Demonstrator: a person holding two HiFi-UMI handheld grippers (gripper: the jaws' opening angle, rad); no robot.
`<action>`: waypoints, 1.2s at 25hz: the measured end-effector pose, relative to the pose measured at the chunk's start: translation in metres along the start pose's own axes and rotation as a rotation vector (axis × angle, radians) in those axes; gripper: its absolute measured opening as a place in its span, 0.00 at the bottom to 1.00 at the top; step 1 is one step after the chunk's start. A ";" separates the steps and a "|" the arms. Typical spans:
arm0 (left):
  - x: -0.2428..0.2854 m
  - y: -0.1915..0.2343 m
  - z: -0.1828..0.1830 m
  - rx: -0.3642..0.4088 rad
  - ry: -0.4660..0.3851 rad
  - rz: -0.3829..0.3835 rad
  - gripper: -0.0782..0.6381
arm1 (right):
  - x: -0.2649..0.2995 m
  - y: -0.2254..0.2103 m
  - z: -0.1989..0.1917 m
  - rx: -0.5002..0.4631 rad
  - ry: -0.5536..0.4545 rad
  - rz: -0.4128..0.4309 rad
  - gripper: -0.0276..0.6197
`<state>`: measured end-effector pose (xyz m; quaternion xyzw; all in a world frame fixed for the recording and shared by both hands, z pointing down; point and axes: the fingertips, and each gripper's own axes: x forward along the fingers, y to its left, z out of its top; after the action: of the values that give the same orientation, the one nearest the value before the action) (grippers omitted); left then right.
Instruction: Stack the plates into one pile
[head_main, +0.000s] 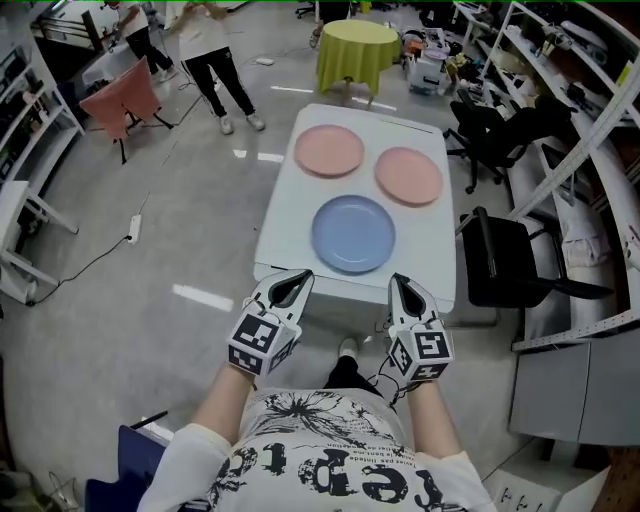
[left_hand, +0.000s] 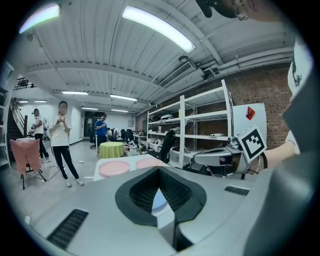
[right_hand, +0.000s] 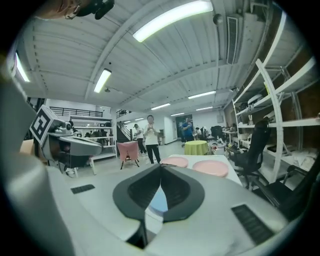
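Plainly, three plates lay singly on the white bench (head_main: 285, 215), none touching another. The blue plate (head_main: 352, 233) sat nearest the person. The left pink plate (head_main: 329, 150) and the right pink plate (head_main: 408, 175) lay side by side farther back, each flat and holding nothing. The left gripper (head_main: 303, 277) and the right gripper (head_main: 397, 282) were held side by side just short of the bench's near edge, at the ends of both outstretched forearms. They pointed toward the plates, tipped slightly downward. Each gripper's jaws were pressed together with nothing caught between them, and a sliver of the blue plate showed beyond the tips in both gripper views. Neither gripper touched a plate or the bench. A black office chair (head_main: 505, 265) stood just beside the bench's right edge, with shelving (head_main: 590, 110) beyond it. Past the far end stood a round table (head_main: 357, 50) under a yellow-green cloth. To the left, well apart, a person (head_main: 220, 60) stood near a pink-draped chair (head_main: 125, 100).
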<state>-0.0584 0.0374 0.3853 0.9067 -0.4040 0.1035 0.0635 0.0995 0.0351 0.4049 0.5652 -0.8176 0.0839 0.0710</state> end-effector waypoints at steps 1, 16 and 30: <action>0.018 0.005 0.004 -0.002 0.007 0.010 0.11 | 0.015 -0.015 0.005 0.002 0.001 0.009 0.05; 0.213 0.103 0.036 -0.110 -0.008 0.160 0.11 | 0.200 -0.156 0.033 -0.080 0.088 0.126 0.05; 0.290 0.237 0.025 -0.185 0.050 0.210 0.11 | 0.351 -0.160 0.039 -0.044 0.170 0.098 0.05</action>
<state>-0.0425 -0.3340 0.4378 0.8469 -0.5026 0.0943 0.1456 0.1258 -0.3490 0.4498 0.5135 -0.8370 0.1168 0.1484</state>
